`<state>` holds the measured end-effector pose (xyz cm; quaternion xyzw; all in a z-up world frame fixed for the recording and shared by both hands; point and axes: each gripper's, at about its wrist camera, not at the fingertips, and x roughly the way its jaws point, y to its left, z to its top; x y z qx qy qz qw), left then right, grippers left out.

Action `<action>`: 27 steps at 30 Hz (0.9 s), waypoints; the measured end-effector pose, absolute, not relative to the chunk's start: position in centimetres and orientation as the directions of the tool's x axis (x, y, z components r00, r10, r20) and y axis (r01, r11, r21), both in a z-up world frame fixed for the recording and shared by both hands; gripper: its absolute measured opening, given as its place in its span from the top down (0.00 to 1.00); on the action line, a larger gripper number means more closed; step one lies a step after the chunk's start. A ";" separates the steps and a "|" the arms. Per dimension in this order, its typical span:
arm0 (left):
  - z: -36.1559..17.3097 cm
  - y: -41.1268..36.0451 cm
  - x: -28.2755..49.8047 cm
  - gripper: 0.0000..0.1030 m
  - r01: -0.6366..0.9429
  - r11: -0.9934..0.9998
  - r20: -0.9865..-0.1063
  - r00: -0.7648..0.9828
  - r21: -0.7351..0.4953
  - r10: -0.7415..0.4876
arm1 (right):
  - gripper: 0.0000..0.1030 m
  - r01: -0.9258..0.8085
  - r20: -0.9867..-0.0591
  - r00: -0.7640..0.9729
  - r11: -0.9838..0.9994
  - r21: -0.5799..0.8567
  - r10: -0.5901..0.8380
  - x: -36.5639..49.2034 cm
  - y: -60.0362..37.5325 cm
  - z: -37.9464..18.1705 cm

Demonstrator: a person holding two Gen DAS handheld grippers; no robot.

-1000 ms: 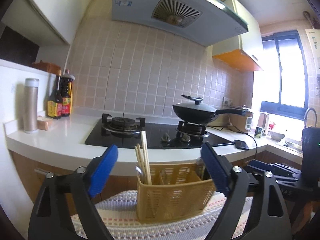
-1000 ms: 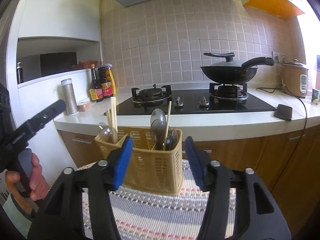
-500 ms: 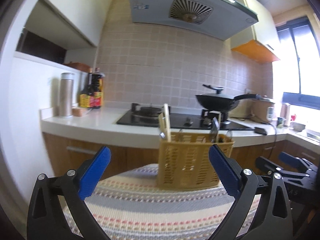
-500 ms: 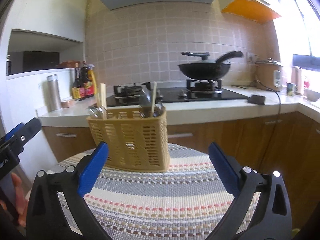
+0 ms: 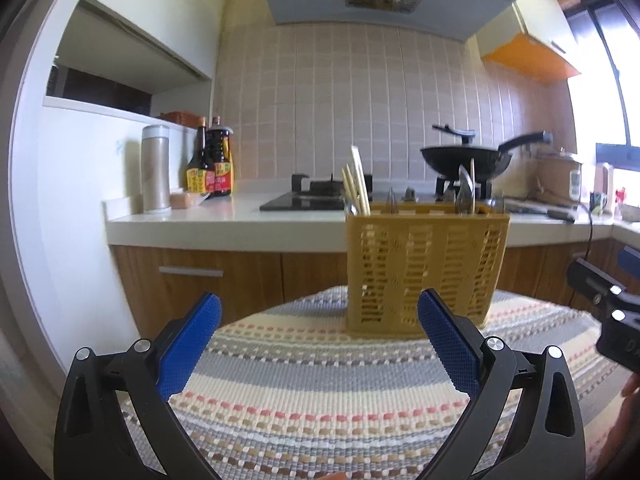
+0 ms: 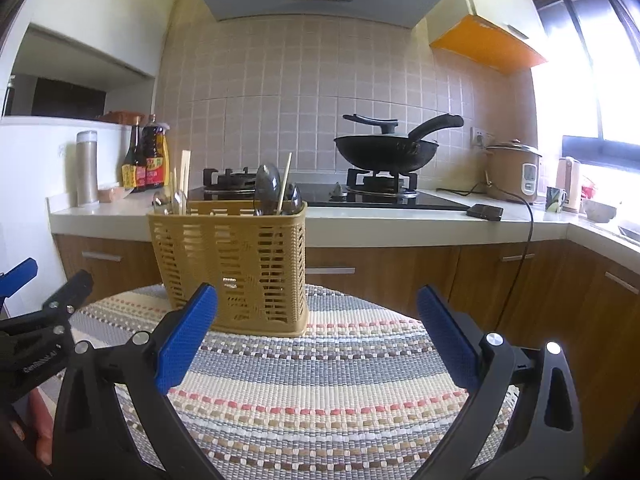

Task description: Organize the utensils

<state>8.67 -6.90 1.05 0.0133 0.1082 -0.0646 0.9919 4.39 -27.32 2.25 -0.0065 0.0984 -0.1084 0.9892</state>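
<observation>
My left tongs (image 5: 318, 342) are held low and level over the striped woven mat (image 5: 320, 392), blue pads spread wide with nothing between them. My right tongs (image 6: 316, 340) take the same pose, also spread and empty, and they appear at the right edge of the left wrist view. The yellow plastic utensil basket (image 6: 236, 264) stands upright on the mat, ahead of both pairs and apart from them: left of centre in the right wrist view, right of centre in the left.

Contents of the basket: pale chopsticks (image 5: 357, 184) lean up from its left end; metal spoons (image 6: 267, 186) and a single chopstick (image 6: 285, 182) stand at its right end; further spoon bowls (image 6: 172, 202) show beside the chopsticks.

Behind it, the kitchen surface (image 6: 400, 222) carries a gas hob (image 6: 320, 192), a black wok (image 6: 386, 148), sauce bottles (image 6: 146, 160), a steel flask (image 6: 87, 168), a rice cooker (image 6: 512, 170) and a phone (image 6: 485, 212).

Compared with one second ago, both tongs have drawn back from the basket and stand wider; the basket now sits farther ahead, with more mat exposed.
</observation>
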 end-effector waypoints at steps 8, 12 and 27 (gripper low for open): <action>0.8 -7.4 9.1 0.07 0.157 0.987 -0.244 0.959 0.027 -0.146 | 0.07 0.191 -0.257 0.948 0.981 -0.019 -0.190 5.8 -28.3 1.5; 0.7 -7.0 9.6 0.07 0.148 0.989 -0.268 0.953 -0.003 -0.143 | 0.07 0.192 -0.272 0.944 0.981 -0.006 -0.186 6.1 -28.6 1.3; 0.5 -6.9 9.6 0.07 0.150 0.989 -0.283 0.948 -0.019 -0.149 | 0.07 0.177 -0.262 0.947 0.983 -0.049 -0.184 5.8 -27.5 1.2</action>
